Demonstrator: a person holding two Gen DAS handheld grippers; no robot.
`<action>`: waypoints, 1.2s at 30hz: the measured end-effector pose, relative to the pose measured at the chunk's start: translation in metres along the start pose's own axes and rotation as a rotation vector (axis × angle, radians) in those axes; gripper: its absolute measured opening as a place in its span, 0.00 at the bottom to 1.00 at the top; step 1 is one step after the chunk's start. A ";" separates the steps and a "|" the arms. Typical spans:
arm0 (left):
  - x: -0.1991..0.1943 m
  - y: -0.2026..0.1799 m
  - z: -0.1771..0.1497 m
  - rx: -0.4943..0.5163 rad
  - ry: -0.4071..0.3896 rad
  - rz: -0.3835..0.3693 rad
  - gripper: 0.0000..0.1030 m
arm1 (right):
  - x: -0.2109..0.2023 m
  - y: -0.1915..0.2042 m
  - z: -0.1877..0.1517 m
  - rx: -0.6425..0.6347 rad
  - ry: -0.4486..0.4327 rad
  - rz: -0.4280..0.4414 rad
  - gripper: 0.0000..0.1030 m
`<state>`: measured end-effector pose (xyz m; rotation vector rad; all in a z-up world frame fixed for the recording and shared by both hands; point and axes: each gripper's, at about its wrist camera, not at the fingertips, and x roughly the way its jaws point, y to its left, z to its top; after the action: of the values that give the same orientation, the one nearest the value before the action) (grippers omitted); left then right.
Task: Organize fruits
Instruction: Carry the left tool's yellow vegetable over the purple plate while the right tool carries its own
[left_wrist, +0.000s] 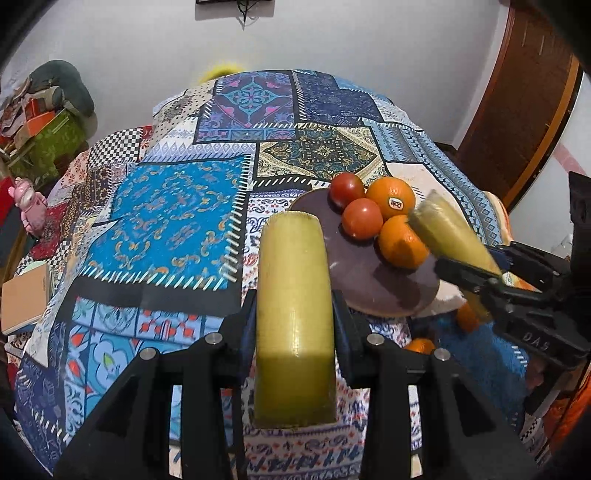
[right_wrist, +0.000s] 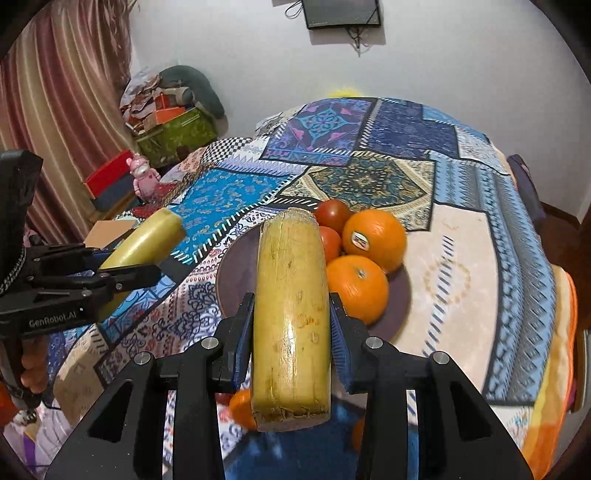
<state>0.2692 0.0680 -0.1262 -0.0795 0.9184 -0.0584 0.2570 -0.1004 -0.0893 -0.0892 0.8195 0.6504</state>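
Two yellow-green banana pieces, one pinched in left tool (left_wrist: 295, 328), one (right_wrist: 291, 317) in right tool (right_wrist: 291, 332). Beyond: purple plate (right_wrist: 236, 273) on patchwork-covered worktop (left_wrist: 162, 229), holding two oranges (right_wrist: 375, 238) and two tomatoes (left_wrist: 362, 218).

"GenRobot.AI" is printed in pale letters on the black body of the left tool (right_wrist: 127, 271). "DAS" is read on the right tool (left_wrist: 467, 280). The orange's (right_wrist: 373, 239) sticker is illegible.
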 end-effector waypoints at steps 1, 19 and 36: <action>0.003 0.000 0.002 0.000 0.001 -0.002 0.36 | 0.005 0.001 0.002 -0.009 0.008 0.002 0.33; 0.052 0.009 0.023 -0.027 0.029 -0.023 0.36 | 0.062 0.010 0.012 -0.078 0.128 0.039 0.33; 0.062 0.003 0.033 -0.026 0.039 -0.020 0.36 | 0.080 0.012 0.016 -0.104 0.173 0.033 0.34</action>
<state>0.3328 0.0669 -0.1555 -0.1120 0.9577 -0.0674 0.3007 -0.0454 -0.1330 -0.2287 0.9549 0.7231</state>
